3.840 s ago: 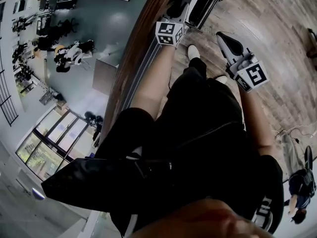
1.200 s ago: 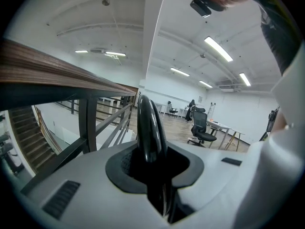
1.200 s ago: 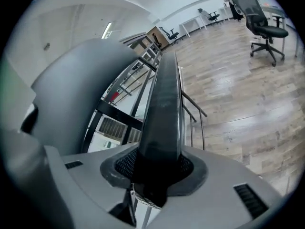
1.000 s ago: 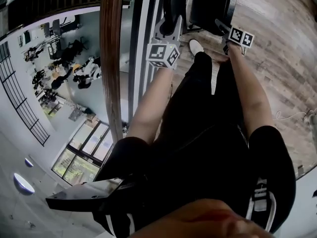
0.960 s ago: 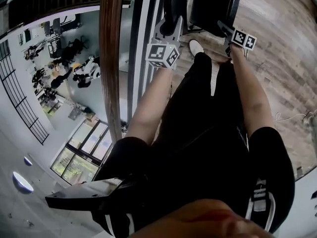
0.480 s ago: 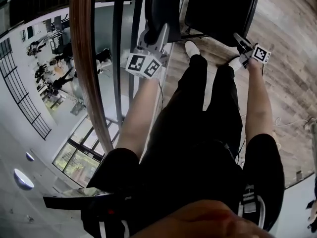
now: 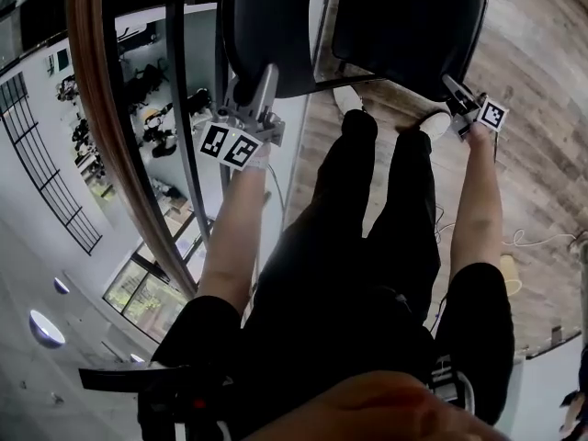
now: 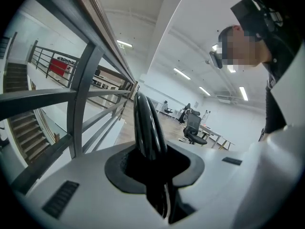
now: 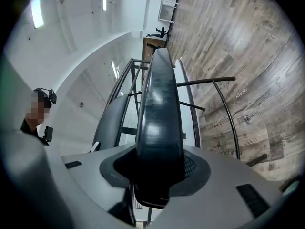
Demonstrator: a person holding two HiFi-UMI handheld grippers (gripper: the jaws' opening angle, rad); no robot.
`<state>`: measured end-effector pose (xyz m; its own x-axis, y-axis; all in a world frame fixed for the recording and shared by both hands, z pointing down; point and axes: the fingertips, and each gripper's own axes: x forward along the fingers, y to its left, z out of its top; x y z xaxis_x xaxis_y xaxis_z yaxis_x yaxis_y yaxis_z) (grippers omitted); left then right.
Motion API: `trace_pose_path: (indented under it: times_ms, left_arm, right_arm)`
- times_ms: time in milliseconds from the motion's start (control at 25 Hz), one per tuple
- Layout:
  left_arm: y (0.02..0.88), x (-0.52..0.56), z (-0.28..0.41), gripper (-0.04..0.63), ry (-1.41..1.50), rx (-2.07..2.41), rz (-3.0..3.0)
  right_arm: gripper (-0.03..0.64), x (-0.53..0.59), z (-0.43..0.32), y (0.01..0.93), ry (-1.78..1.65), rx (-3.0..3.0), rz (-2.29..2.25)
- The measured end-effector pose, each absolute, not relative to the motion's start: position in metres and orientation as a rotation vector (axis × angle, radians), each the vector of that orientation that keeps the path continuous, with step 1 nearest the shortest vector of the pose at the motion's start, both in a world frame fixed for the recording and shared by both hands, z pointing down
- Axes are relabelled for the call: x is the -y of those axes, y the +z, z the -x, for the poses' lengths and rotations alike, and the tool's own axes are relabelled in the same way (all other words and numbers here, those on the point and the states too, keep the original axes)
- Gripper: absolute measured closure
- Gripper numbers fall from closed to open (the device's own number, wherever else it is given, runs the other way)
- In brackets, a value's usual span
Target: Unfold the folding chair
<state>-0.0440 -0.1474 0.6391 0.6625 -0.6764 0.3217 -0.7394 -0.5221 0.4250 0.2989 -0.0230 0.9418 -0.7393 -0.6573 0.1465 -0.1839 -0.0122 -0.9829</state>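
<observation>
The black folding chair stands in front of me at the top of the head view, its backrest panel (image 7: 266, 26) on the left and its seat panel (image 7: 413, 26) on the right. My left gripper (image 7: 264, 76) is shut on the backrest's lower edge; in the left gripper view that black edge (image 8: 147, 123) fills the gap between the jaws. My right gripper (image 7: 455, 90) is shut on the seat's near right corner. The right gripper view shows the seat edge (image 9: 159, 113) clamped between the jaws, with the thin metal frame tubes (image 9: 224, 104) beyond.
A wooden handrail (image 7: 101, 154) on dark railing bars (image 7: 179, 108) runs along the left, with an open atrium beyond it. Wood plank floor (image 7: 542, 81) lies to the right, with a cable (image 7: 533, 237) on it. My legs and white shoes (image 7: 347, 99) stand just behind the chair.
Both grippers have come down with the chair. The right one swung out to the right, the left one shifted left. Seat and backrest now stand wider apart and fill more of the view.
</observation>
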Motion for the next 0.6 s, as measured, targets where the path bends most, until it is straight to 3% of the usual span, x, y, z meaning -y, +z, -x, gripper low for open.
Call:
trace_pose_path:
  times_ms: [600]
  left_arm:
    - [0.683,0.14,0.024,0.505,0.177,1.083,-2.279]
  right_arm:
    - [0.431,-0.001,-0.356,1.021,-1.822,-1.821,0.839]
